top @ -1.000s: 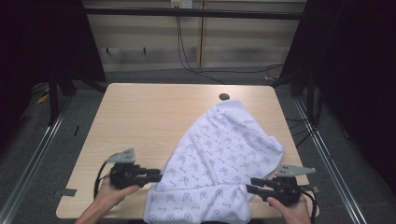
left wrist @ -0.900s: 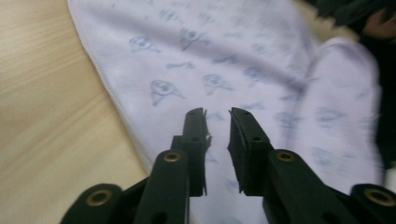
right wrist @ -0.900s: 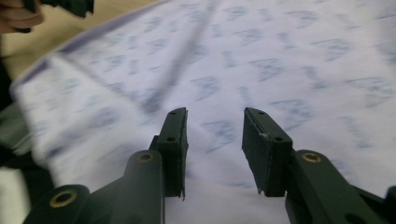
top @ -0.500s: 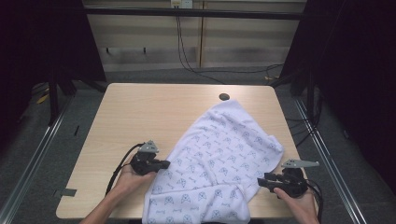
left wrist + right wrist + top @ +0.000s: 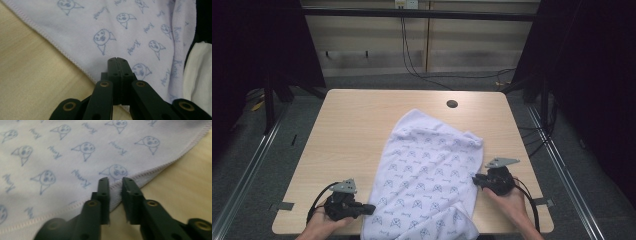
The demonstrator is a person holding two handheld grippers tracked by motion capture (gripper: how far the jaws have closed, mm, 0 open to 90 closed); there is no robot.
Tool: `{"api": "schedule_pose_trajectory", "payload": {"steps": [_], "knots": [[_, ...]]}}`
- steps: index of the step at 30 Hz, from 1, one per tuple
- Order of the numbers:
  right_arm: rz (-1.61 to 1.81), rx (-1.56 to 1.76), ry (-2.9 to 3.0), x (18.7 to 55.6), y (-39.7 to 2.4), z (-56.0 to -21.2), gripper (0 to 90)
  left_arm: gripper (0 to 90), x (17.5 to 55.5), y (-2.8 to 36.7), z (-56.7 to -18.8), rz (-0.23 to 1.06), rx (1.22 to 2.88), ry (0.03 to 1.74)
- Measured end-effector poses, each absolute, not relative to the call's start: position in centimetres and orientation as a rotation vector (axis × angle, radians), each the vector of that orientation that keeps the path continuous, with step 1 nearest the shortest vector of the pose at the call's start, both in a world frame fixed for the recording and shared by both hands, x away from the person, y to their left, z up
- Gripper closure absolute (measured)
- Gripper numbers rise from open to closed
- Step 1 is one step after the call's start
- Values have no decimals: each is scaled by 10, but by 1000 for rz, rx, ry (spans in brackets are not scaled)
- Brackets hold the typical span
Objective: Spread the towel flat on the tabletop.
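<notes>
Two hand-held black grippers work on one white cotton cloth with a pale blue printed pattern of small faces and words (image 5: 427,175), which lies spread and a little rumpled on the light wooden table (image 5: 357,125).

Left gripper (image 5: 368,208): in the left gripper view its jaws are pressed fully together, and the stitched hem of the cloth (image 5: 62,53) runs down to them. It looks like the tips pinch the hem, but the contact itself is hidden under the jaws, so I cannot say for sure that the cloth is caught.

Right gripper (image 5: 476,180): it sits just beside the opposite long edge of the cloth. Its jaws have just been closing. In the right gripper view a narrow gap remains between them, and the thick hem (image 5: 150,171) passes into this gap. The pads do not seem to press on it yet.

As I judge it, the work is at its beginning. The two grippers are placed at the two side edges near the person, ready to take the cloth. What seems done: both tools have reached the hems. What is left: the right gripper must finish its grip, and then the cloth must be lifted, straightened or folded. No fold is made so far; the far end of the cloth is bunched, away from both tools.
</notes>
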State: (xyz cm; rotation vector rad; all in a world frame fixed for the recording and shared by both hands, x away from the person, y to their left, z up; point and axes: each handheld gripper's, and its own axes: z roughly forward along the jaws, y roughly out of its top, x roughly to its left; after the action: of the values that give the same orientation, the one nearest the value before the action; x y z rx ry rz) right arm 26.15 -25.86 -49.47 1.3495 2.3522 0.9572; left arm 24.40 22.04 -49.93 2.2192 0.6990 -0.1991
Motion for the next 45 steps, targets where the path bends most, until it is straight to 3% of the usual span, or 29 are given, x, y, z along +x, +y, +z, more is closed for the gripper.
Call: {"api": "schedule_pose_trajectory", "payload": {"steps": [2,8,13,16,19,22,27,33,36,37,39,45], "knots": [[968,1347,2356,277,-254,-494,880,895,248,219,-500,-204,2208,706],[1103,1385,2213,304,-273,-478,892,833,275,202,-502,-152,2163,753],[1126,1470,2062,300,-310,-468,897,816,284,193,-501,-132,2176,769],[1073,1491,2042,284,-324,-468,826,816,275,198,-499,-132,2200,750],[1199,1456,2141,268,-322,-471,735,713,268,203,-495,-113,2167,754],[1215,1405,2213,256,-303,-473,619,715,283,210,-484,-93,2037,798],[1255,1411,2247,257,-280,-471,495,700,319,197,-487,-8,2022,855],[1164,1436,2252,265,-273,-481,458,697,332,175,-503,84,2157,811],[1066,1431,2259,269,-271,-487,602,811,327,179,-502,110,2180,812],[1061,1428,2266,270,-273,-488,786,850,323,181,-502,94,2175,810],[1080,1422,2250,268,-278,-486,891,882,315,185,-502,30,2173,798],[1215,1442,2208,248,-300,-475,900,849,275,190,-499,-62,2210,724]]}}
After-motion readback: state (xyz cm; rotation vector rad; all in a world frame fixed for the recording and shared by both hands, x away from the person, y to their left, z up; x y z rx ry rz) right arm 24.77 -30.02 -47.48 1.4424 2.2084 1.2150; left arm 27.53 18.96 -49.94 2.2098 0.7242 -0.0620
